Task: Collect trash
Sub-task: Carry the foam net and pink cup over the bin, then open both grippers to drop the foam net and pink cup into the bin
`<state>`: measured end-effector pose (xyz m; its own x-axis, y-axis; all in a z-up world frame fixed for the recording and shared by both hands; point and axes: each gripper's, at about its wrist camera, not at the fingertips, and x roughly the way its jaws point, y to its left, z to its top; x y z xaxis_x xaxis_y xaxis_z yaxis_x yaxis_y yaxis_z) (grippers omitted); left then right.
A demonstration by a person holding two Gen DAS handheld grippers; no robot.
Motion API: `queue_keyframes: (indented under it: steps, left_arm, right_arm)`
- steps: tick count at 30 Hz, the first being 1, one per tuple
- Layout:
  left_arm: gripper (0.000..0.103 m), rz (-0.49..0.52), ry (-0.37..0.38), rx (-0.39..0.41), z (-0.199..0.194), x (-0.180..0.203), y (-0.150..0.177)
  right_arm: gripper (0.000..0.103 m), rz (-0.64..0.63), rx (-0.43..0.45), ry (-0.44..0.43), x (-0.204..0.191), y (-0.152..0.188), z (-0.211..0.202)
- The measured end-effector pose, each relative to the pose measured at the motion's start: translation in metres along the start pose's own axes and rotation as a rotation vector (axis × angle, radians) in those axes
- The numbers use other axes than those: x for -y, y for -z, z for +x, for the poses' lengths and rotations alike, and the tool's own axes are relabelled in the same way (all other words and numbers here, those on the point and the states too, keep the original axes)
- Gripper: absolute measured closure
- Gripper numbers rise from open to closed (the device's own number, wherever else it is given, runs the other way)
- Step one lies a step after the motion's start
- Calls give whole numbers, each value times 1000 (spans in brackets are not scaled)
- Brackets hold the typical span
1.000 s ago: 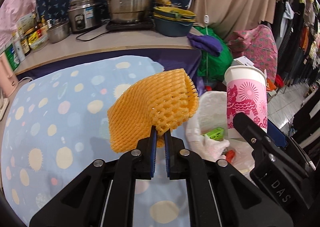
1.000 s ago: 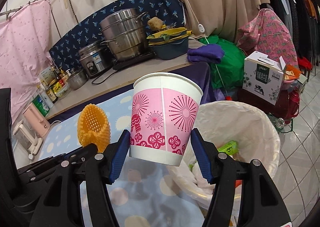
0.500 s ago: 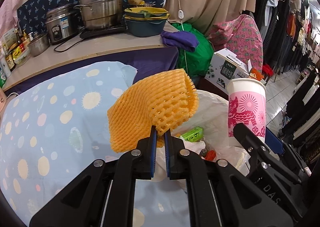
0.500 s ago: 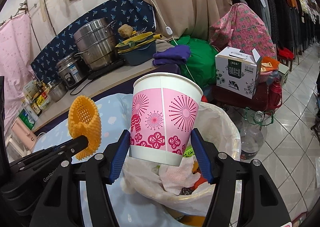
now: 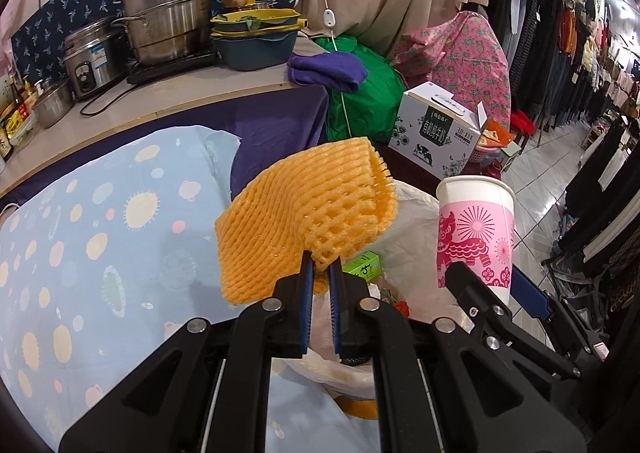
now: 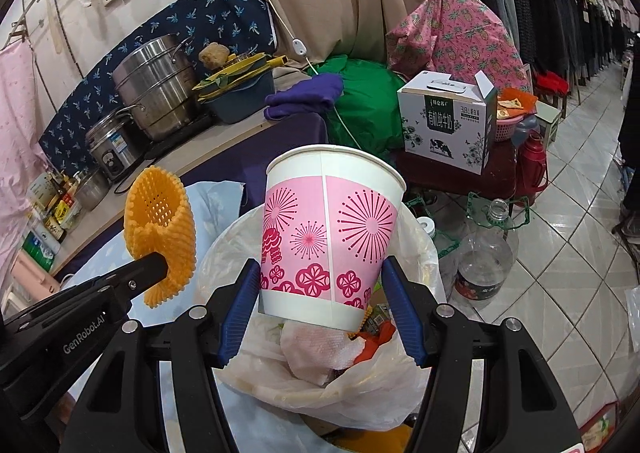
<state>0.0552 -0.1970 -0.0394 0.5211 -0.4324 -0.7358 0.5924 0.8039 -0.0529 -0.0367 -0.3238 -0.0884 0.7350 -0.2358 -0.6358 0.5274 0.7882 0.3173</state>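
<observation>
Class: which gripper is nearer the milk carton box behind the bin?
Right. The right gripper, holding the paper cup, sits nearer the milk carton box; the left gripper is further left.

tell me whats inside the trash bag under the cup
In the bag: a crumpled white tissue, something red-orange and a green carton. The cup and both grippers cover the rest.

orange foam net (image 5: 304, 221), pink-and-white paper cup (image 6: 330, 237) (firework print)
</observation>
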Motion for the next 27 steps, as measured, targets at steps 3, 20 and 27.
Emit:
queue_keyframes:
  steps: [3,20,27]
  left_arm:
    - [96,5,0,-7,4,4,0]
    - [91,-1,6,-19,18,7,-2]
    - [82,-21,-10,-25,23,2,-2]
  right_arm:
    - [43,10,-6,-2,4,0,3]
    - [41,8,-32,16,3,1,22]
    - [41,11,-30,24,3,1,26]
